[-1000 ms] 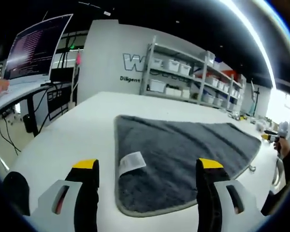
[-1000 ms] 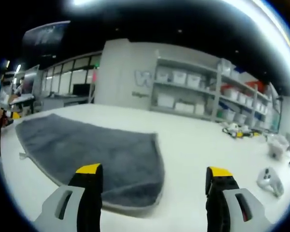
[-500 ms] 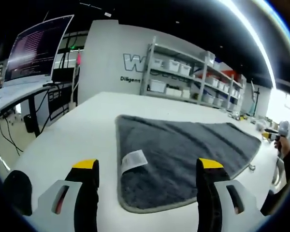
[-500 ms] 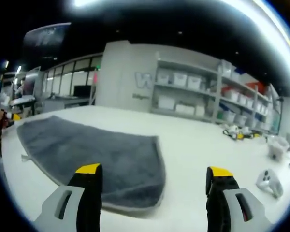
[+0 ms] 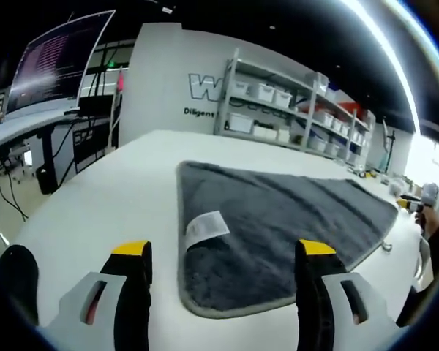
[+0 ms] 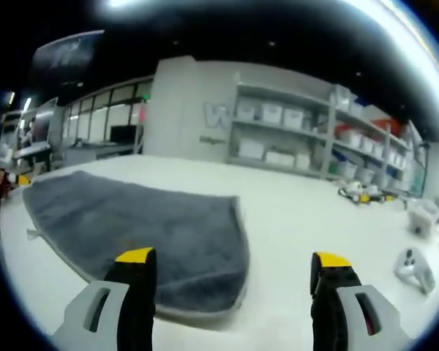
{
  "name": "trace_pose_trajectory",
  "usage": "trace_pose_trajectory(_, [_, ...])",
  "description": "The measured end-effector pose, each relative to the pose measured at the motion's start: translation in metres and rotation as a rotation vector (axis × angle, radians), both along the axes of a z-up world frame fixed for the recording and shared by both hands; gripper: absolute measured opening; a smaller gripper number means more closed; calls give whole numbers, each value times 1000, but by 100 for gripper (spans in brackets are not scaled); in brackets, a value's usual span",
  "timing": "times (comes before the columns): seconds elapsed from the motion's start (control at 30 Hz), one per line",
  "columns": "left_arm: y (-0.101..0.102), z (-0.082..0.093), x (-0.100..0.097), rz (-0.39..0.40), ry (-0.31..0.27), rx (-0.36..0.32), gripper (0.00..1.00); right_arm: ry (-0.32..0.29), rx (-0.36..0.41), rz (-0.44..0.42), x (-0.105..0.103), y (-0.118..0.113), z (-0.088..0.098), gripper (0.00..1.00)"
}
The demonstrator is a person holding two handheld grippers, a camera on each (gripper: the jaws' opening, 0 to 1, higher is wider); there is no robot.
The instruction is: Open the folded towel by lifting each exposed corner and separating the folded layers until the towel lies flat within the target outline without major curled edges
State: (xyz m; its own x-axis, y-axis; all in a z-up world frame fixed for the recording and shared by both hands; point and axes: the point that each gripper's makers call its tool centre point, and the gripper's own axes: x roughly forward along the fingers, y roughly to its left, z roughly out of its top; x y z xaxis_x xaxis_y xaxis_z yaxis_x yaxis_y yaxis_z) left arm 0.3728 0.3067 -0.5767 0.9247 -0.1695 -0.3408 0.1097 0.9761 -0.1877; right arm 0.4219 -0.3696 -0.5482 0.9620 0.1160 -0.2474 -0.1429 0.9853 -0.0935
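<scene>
The left gripper (image 5: 223,259) and right gripper (image 6: 234,267) hover with jaws spread wide and empty over a white table (image 5: 95,212), each pointed at a rounded corner of the grey towel (image 5: 278,219) lying across the centre of both frames. The plush cloth looks soft, light and limp, likely to sag and drag when lifted. Its bound edge near the white care label (image 5: 205,228), lower centre of the left gripper view, seems the surest hold.
</scene>
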Motion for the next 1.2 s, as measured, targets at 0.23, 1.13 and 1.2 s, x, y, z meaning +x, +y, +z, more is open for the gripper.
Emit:
trace_pose_trajectory(0.23, [4,-8,3,-7,25,7,63,30,105,-10,15,-1,-11,63])
trace_pose_trajectory(1.13, [15,-21,-7,-26,81,97,24,116,59,-59,15,-11,-34,36])
trace_pose_trajectory(1.2, [14,-22,-7,-29,81,97,23,118,57,-62,14,-12,-34,32])
